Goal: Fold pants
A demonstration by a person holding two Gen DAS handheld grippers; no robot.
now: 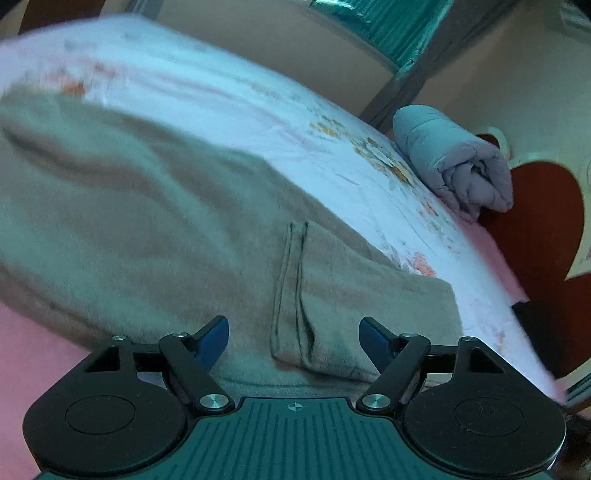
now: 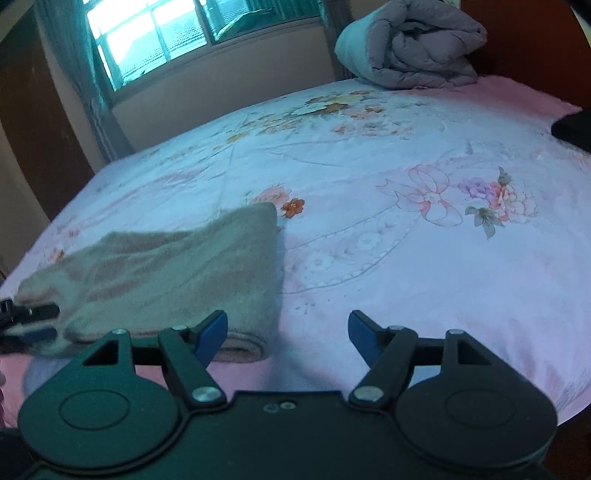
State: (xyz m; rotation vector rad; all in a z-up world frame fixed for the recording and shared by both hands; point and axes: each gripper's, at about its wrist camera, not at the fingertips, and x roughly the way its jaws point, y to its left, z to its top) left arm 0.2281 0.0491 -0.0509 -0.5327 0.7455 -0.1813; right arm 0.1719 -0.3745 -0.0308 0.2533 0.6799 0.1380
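Beige fleece pants [image 1: 155, 229] lie folded lengthwise on the flowered bed sheet [image 1: 229, 96]; a stitched pocket seam [image 1: 291, 288] shows near the end closest to me. My left gripper [image 1: 293, 338] is open, its blue pads just above that end, holding nothing. In the right wrist view the pants [image 2: 177, 273] lie at the left of the sheet [image 2: 406, 240]. My right gripper [image 2: 288, 332] is open and empty, beside the pants' near right corner. The left gripper's fingers [image 2: 33, 317] show at the far left edge, at the pants' end.
A rolled grey quilt [image 1: 454, 162] [image 2: 410, 44] lies at the head of the bed by a red-brown headboard [image 1: 543, 229]. A dark object [image 2: 574, 129] sits at the bed's right edge. A window [image 2: 155, 33] and wall stand beyond the bed.
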